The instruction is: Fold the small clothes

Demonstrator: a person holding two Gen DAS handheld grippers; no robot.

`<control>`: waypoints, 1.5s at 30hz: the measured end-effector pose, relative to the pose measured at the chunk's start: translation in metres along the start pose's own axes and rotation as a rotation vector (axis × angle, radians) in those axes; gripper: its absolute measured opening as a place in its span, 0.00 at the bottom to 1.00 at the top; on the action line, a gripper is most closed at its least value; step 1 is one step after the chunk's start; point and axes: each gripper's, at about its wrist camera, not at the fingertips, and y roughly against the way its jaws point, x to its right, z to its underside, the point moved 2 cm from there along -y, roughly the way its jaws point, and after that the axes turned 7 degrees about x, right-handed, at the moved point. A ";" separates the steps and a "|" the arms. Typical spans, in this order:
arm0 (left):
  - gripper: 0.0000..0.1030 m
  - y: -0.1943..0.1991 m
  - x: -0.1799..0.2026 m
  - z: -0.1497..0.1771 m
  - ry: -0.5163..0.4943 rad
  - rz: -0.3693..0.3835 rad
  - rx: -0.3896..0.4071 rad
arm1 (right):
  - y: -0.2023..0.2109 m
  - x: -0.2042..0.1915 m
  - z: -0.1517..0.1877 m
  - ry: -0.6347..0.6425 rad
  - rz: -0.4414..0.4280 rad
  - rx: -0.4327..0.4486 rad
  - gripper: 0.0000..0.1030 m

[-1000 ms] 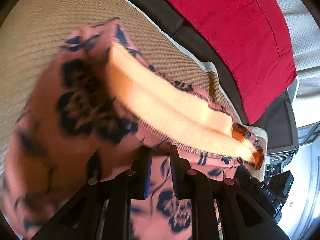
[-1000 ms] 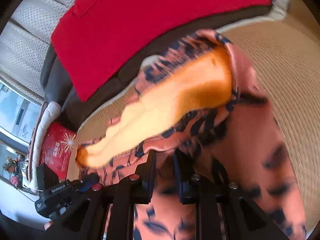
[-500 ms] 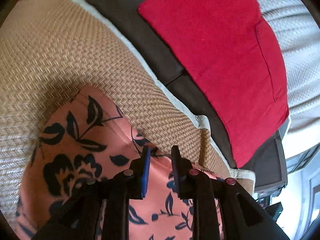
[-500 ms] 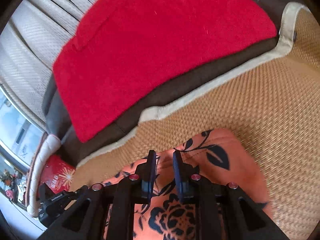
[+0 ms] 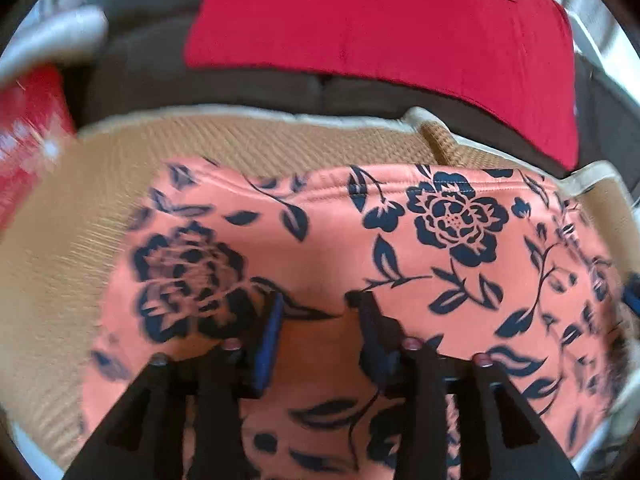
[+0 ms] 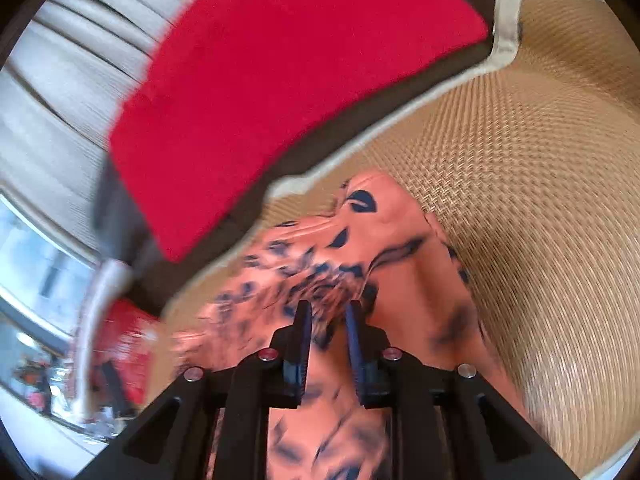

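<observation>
Your garment (image 5: 400, 264) lies spread on the woven mat (image 5: 248, 140), directly under and ahead of both grippers, with its hemmed far edge running across the left wrist view, parallel to the mat's pale border near the red cushion (image 5: 380, 20). That makes its long axis side to side from where you stand, so any next fold most likely goes across it, one end brought over the other.

Your left gripper (image 5: 318, 304) points steeply down over the middle of the cloth. Its jaws have just been opening; they now stand apart with only flat fabric seen between them, nothing pinched, so that side is released.

Your right gripper (image 6: 327, 312) tilts down more gently, over the garment's end (image 6: 380, 208) that sits nearest bare mat on the right of its view. The jaws are narrow, nearly together. Fabric bunches up right at the tips, but the blur hides whether a fold is caught, so I cannot tell if you are gripping.

The right hand looks nearer an end; the left hangs over the centre.
</observation>
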 end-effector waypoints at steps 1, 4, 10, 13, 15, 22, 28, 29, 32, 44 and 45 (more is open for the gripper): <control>0.50 0.011 0.000 0.003 -0.019 -0.026 0.046 | 0.010 0.000 0.007 0.010 -0.004 0.003 0.20; 0.73 0.038 0.012 0.026 -0.075 -0.081 0.131 | 0.013 0.002 0.024 0.090 0.075 -0.045 0.20; 0.86 0.032 0.027 0.059 -0.100 -0.119 0.064 | -0.006 0.030 0.044 0.045 0.067 -0.188 0.19; 0.95 0.025 0.025 0.061 -0.078 -0.133 0.064 | -0.002 0.044 0.041 -0.007 0.032 -0.201 0.19; 0.97 0.029 0.020 0.065 -0.068 -0.127 0.054 | -0.001 0.048 0.038 -0.022 0.020 -0.208 0.19; 0.99 0.029 0.034 0.052 -0.148 -0.220 -0.038 | -0.001 0.048 0.035 -0.047 0.043 -0.219 0.19; 0.99 0.030 0.052 0.034 -0.167 -0.281 -0.079 | -0.005 0.045 0.036 -0.044 0.064 -0.228 0.19; 0.99 0.034 0.054 0.029 -0.170 -0.285 -0.064 | -0.005 0.044 0.036 -0.041 0.066 -0.230 0.19; 0.99 0.053 0.066 0.026 -0.207 -0.304 -0.001 | -0.006 0.043 0.037 -0.051 0.071 -0.233 0.19; 1.00 0.046 0.014 0.044 -0.107 -0.344 -0.074 | 0.005 0.033 0.028 -0.054 0.093 -0.177 0.21; 1.00 0.052 0.010 0.042 -0.110 -0.355 -0.047 | 0.009 0.023 0.028 -0.018 0.082 -0.143 0.21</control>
